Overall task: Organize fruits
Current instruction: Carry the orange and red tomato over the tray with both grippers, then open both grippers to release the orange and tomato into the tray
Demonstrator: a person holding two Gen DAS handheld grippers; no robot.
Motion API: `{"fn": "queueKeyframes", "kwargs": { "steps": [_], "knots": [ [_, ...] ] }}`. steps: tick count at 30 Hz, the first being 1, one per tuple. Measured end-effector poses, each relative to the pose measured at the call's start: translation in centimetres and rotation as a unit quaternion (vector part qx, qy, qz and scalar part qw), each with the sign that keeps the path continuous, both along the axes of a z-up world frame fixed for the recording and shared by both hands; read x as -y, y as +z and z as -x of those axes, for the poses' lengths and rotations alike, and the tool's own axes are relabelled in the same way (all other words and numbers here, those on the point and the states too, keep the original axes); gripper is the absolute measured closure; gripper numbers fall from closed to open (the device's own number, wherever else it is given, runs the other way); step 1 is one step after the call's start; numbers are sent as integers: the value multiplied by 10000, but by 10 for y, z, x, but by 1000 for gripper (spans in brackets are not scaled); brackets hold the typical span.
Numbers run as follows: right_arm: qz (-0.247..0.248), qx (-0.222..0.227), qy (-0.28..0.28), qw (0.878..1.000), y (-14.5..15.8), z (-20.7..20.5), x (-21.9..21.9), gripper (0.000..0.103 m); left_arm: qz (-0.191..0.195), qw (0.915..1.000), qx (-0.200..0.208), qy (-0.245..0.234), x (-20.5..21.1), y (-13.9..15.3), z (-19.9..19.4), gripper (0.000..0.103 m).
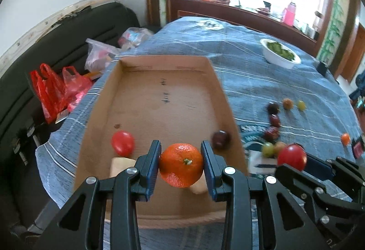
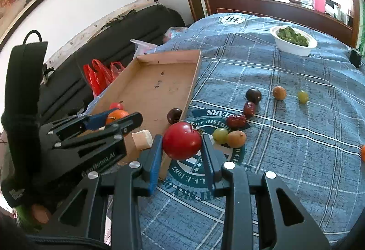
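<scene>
Fruit lies scattered on a blue checked cloth (image 2: 285, 158) that covers the table, with a shallow cardboard tray (image 1: 219, 81) on the left part of it. The left gripper (image 1: 181, 164) holds an orange (image 1: 181, 165) between its blue pads, both pads pressed against the fruit's sides, above the near end of the tray. In the tray, a small red tomato (image 1: 122, 143) sits left of the held orange and a dark plum (image 1: 220, 139) sits by the right wall; a pale block (image 2: 142, 139) lies on the tray floor just under the gripper.

The right gripper (image 2: 182, 151) is closed on a large red tomato (image 2: 181, 140), its stem end turned to the right, and hangs above the cloth just right of the tray's near right corner. From the left wrist view this tomato shows at the right edge, level with the orange.

Right of the tray, loose fruit rests on the cloth: a green grape (image 2: 220, 135) touching a tan round fruit (image 2: 236, 138), two red dates (image 2: 237, 121) beyond them, then another dark plum (image 2: 253, 95), an orange-brown fruit (image 2: 279, 93) and a second green grape (image 2: 302, 96) in a far row. A small orange fruit (image 1: 345, 138) lies well apart at the right edge. A white bowl (image 2: 294, 49) of greens stands far right, and red plastic bags (image 1: 49, 92) lie on a dark sofa (image 1: 34, 56) left of the table.
</scene>
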State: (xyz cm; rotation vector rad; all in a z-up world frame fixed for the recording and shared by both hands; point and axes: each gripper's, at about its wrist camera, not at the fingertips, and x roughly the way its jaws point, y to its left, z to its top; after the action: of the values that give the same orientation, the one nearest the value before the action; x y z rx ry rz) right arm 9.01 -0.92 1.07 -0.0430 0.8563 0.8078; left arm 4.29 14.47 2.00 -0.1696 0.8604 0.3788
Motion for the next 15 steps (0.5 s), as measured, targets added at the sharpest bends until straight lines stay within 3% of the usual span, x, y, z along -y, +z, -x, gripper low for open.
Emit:
{"fn": "queueKeyframes", "kwargs": {
  "steps": [8,15],
  "knots": [
    [80,-23,230,9997,-5,-14,-33,67,95,9988,-79,467,-54,0,-15,68],
    [157,-134,494,9986,-10,-38,-80,67,75,9972,-333,671,-76,-12,-45,68]
  ]
}}
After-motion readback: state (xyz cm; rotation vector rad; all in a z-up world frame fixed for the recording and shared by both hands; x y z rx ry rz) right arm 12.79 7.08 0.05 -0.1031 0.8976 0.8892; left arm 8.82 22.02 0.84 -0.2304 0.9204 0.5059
